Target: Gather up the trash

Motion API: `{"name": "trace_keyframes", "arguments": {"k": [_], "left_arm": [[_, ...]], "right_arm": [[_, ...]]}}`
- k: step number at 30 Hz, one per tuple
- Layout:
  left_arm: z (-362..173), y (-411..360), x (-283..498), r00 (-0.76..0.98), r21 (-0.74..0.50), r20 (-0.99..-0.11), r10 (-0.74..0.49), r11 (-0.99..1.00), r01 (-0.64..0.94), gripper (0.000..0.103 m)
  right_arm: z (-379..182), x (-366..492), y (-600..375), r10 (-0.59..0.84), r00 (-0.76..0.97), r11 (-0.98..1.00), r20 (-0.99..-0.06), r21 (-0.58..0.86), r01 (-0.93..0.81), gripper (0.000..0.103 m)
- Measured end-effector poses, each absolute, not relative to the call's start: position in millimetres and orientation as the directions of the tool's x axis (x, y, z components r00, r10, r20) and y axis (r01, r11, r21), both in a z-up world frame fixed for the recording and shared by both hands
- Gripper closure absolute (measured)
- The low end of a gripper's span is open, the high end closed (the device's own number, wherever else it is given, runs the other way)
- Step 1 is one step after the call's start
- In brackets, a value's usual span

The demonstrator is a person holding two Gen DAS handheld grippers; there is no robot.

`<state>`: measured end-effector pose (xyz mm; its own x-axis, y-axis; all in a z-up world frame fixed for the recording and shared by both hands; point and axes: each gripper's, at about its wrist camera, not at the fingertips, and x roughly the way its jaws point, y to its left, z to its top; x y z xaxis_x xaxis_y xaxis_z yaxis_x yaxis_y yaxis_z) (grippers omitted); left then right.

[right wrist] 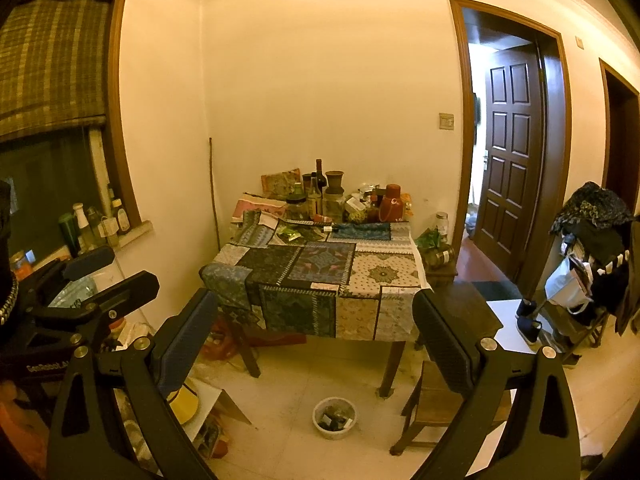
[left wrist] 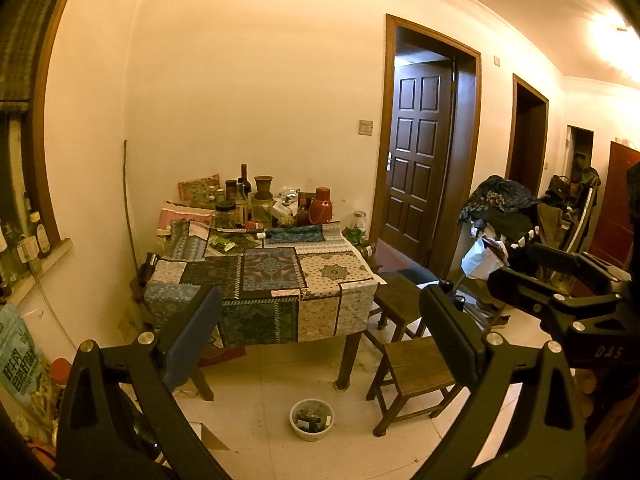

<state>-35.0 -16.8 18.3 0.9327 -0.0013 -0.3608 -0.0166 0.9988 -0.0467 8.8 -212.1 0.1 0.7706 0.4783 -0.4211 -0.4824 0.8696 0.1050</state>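
Note:
A table under a patchwork cloth (left wrist: 340, 272) (right wrist: 384, 272) stands against the far wall. On it lie a crumpled green wrapper (left wrist: 222, 243) (right wrist: 290, 234) and a small white paper slip (left wrist: 285, 293) near the front edge. A white bowl (left wrist: 298, 430) (right wrist: 320, 428) holding dark scraps sits on the floor in front of the table. My left gripper (left wrist: 320, 300) is open and empty, well short of the table. My right gripper (right wrist: 316, 300) is also open and empty, at a similar distance. Each gripper shows at the edge of the other's view.
Bottles, jars and a red thermos (left wrist: 321, 205) crowd the table's far end. Wooden stools (left wrist: 420, 364) stand at its right. A rack piled with clothes and bags (left wrist: 504, 216) is further right, beside an open door (left wrist: 420, 152). Bottles line the windowsill (right wrist: 120, 236); clutter covers the floor at left.

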Motion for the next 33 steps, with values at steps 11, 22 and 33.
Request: {"name": "trace_keyframes", "arguments": {"k": [11, 22, 33], "left_arm": [[13.9, -18.4, -29.5, 0.933, -0.044, -0.36, 0.002, 0.999, -0.019, 0.002], [13.2, -19.0, -28.0, 0.933, -0.048, -0.361, -0.002, 0.999, -0.017, 0.002], [10.6, -33.8, -26.0, 0.936, -0.051, -0.352, 0.002, 0.998, -0.021, 0.002]], "right_arm": [[-3.7, 9.5, -217.4, 0.475, 0.772, 0.871, -0.423, 0.1, -0.481, 0.006], [-3.0, 10.0, -217.5, 0.475, 0.771, 0.871, -0.424, 0.1, -0.482, 0.006], [-2.3, 10.6, -218.1, 0.476, 0.77, 0.87, -0.426, 0.102, -0.482, 0.006]]}}
